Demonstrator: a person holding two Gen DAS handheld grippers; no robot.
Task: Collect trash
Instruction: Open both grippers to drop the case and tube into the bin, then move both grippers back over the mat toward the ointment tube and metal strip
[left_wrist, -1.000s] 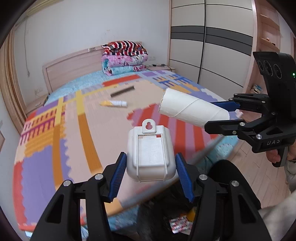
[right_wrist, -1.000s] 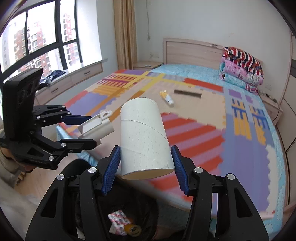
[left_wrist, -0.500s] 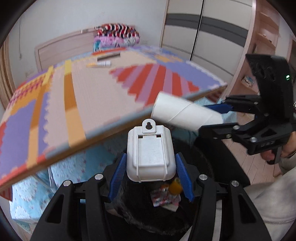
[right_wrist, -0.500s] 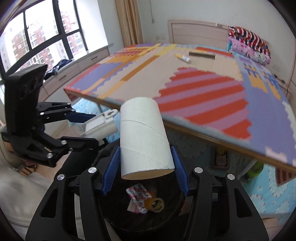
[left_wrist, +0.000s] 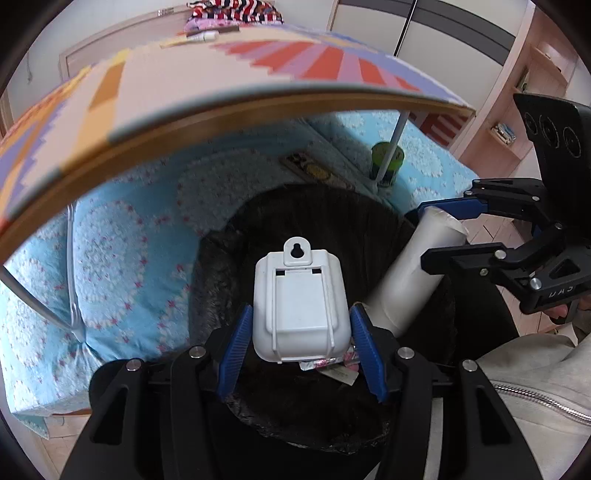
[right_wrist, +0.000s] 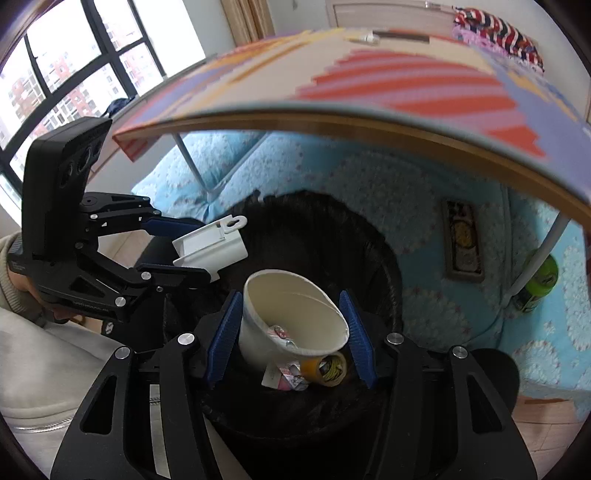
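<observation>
Left gripper (left_wrist: 301, 345): blue pads clamped on both sides of a white plastic case (left_wrist: 301, 306), hanging tab pointing away from the camera. The case is held above the mouth of the black-lined trash bin (left_wrist: 332, 229), toward its near-left rim.

Right gripper (right_wrist: 291, 334): jaws closed on a white cardboard tube (right_wrist: 291, 319), open end toward the camera, tube tilted down into the bin mouth. In the left wrist view the same tube (left_wrist: 413, 280) slants in from the right rim, pinched near its upper end.

Bin contents, seen through and beside the tube: a roll of yellow-brown tape (right_wrist: 325, 367) and a pink-and-white blister pack (right_wrist: 284, 376) lying on the liner floor, touching each other.

Beyond the bin: light blue quilted cover (left_wrist: 122, 236) on the bed side, a flat brown booklet-like item (right_wrist: 461, 240) lying on it, and a green can (right_wrist: 535, 282) next to a white table leg (left_wrist: 391, 144). Above, the wooden front edge of a board carrying a multicoloured foam mat (left_wrist: 221, 70).
</observation>
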